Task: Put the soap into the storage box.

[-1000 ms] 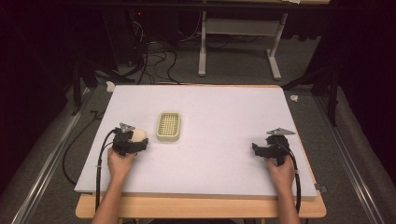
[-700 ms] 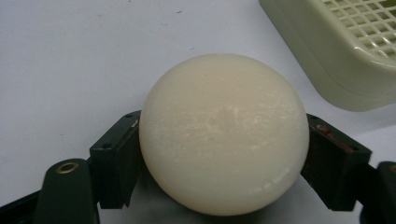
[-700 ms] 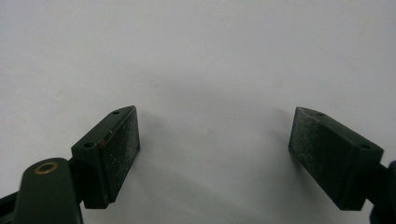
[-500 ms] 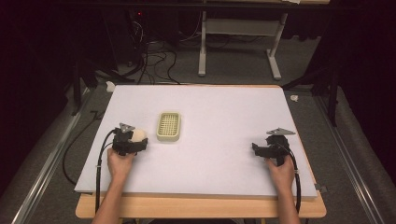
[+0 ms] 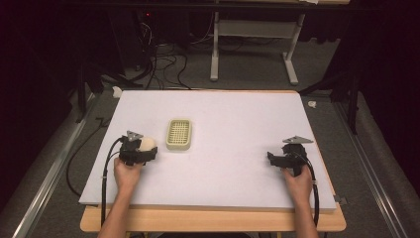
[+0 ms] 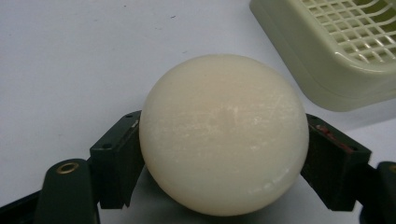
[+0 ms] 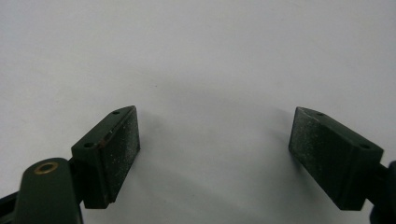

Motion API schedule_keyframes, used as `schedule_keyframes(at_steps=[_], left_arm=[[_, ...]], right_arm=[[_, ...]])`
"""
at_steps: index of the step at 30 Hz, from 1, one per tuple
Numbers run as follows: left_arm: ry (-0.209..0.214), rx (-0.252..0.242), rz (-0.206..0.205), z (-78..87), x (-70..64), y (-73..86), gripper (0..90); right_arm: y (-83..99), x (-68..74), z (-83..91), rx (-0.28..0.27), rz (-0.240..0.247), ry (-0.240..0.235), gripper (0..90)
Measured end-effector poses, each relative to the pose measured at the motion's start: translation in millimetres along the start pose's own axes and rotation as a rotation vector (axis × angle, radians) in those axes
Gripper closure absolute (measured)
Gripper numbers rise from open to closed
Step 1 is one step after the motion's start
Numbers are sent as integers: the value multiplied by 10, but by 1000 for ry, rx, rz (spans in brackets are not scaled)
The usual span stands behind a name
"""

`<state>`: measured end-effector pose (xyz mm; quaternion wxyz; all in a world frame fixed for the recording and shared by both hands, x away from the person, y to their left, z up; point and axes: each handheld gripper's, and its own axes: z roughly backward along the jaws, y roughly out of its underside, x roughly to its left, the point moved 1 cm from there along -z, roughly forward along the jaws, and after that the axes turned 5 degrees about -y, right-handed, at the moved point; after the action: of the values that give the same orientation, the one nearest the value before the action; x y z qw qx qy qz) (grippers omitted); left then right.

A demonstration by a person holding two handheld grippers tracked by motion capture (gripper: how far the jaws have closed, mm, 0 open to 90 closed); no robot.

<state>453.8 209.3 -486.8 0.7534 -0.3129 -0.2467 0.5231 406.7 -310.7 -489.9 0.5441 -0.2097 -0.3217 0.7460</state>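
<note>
- The left tool (image 6: 224, 163) is clenched on a round, cream bar of soap (image 6: 224, 133), one jaw pressing each side; in the high view the soap (image 5: 146, 144) sits at the tool's tip, low over the white worktop (image 5: 237, 119) and just left of the soap dish (image 5: 179, 134).
- The soap is smooth and curved, and the flat pads (image 6: 119, 156) meet it only along narrow strips at its widest part. A harder squeeze or a quick tilt could make it squirt out forward and roll off across the worktop.
- The dish (image 6: 336, 51) lies close by, up and to the right in the left gripper view. Swinging across too low would likely knock its rim and shove the light plastic dish aside, since nothing steadies it.
- Letting go from too high could make the soap bounce on the grid and tip out.
- The right tool (image 7: 215, 154) is released, jaws wide apart with nothing between them, resting well apart at the worktop's right side (image 5: 289, 158); from there it cannot brace the dish.
</note>
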Motion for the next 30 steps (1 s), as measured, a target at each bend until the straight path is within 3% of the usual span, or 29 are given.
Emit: schedule_keyframes(at_steps=[14, 30], left_arm=[[34, -29, 7, 110, -17, -27, 233], [66, -24, -5, 179, -48, -42, 233]], right_arm=[[0, 0, 0, 0, 0, 0, 167], [0, 0, 0, 0, 1, 0, 167]])
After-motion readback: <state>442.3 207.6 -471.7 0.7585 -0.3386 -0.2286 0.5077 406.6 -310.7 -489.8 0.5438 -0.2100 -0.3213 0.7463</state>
